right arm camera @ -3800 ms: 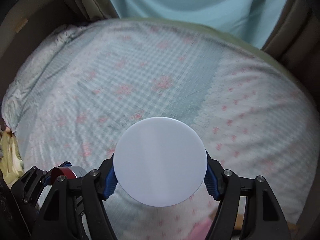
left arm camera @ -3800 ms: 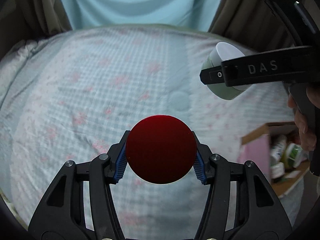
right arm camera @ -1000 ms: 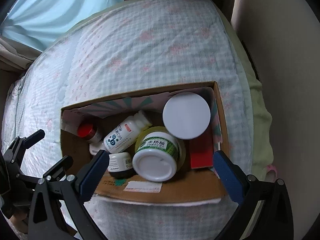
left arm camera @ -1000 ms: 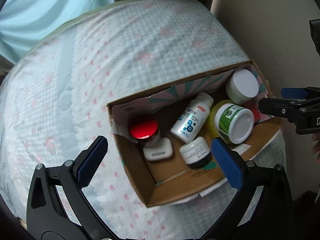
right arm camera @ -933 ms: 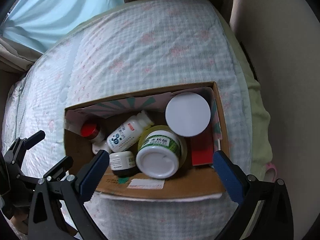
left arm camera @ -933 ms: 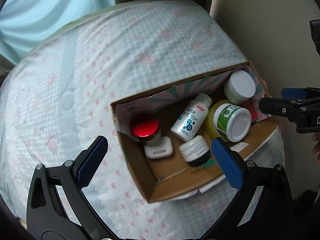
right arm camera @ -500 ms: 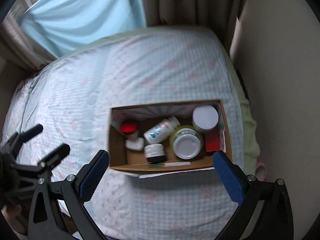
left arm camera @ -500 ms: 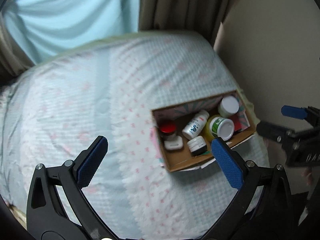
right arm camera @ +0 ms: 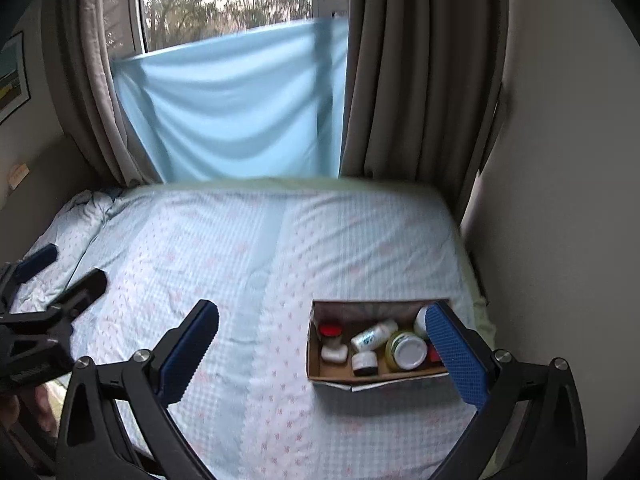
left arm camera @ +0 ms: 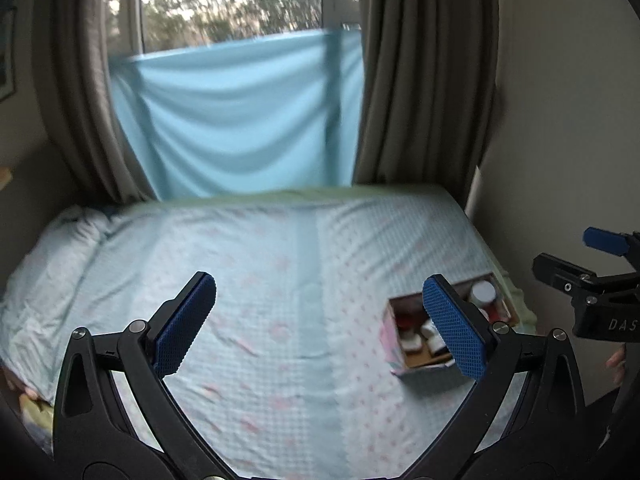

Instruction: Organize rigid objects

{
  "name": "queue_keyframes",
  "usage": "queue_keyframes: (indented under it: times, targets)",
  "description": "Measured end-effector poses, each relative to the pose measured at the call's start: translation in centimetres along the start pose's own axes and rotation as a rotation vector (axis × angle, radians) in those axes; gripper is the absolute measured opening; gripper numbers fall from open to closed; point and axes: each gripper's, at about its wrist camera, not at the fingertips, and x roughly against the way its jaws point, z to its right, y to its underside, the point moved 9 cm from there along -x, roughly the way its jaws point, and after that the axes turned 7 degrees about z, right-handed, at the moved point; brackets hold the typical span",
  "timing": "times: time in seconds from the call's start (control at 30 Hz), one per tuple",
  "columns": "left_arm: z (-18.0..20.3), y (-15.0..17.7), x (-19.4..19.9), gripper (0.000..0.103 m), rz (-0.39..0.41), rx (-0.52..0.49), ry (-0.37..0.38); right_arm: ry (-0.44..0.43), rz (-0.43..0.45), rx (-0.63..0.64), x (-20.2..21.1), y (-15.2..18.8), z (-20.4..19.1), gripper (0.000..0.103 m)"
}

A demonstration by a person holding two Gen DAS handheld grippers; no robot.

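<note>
A: Status? Left gripper [left arm camera: 318, 328] and right gripper [right arm camera: 320, 354] gape wide, empty, high over bed [right arm camera: 240, 240].
B: Jars sit inside cardboard box [right arm camera: 360, 380] near bed's right edge. Sorting looks finished; nothing remains outside.

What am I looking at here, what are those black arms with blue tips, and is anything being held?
Each picture comes from a camera mounted on a tool a person carries, looking forward along its two fingers. The black arms with blue pads are those fingers. One view shows the left hand-held gripper, the other the right hand-held gripper. Both are open and hold nothing. Below them is a bed with a pale flowered sheet. On it, near the wall, sits a cardboard box holding jars and bottles, among them a red-lidded jar and a white-lidded jar.
</note>
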Motion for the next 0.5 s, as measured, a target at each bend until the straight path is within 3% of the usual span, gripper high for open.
queue_keyframes:
  times: [0.2,0.5]
  targets:
    - [-2.7,0.0,3.9,0.103,0.090,0.030,-0.012,0.023,0.110,-0.002,3.2,-0.2,-1.2,0.103]
    - [-3.5,-0.4,5.2,0.103,0.140,0.053,-0.011,0.033,0.173,-0.031,4.7,-1.1,-1.1,0.103]
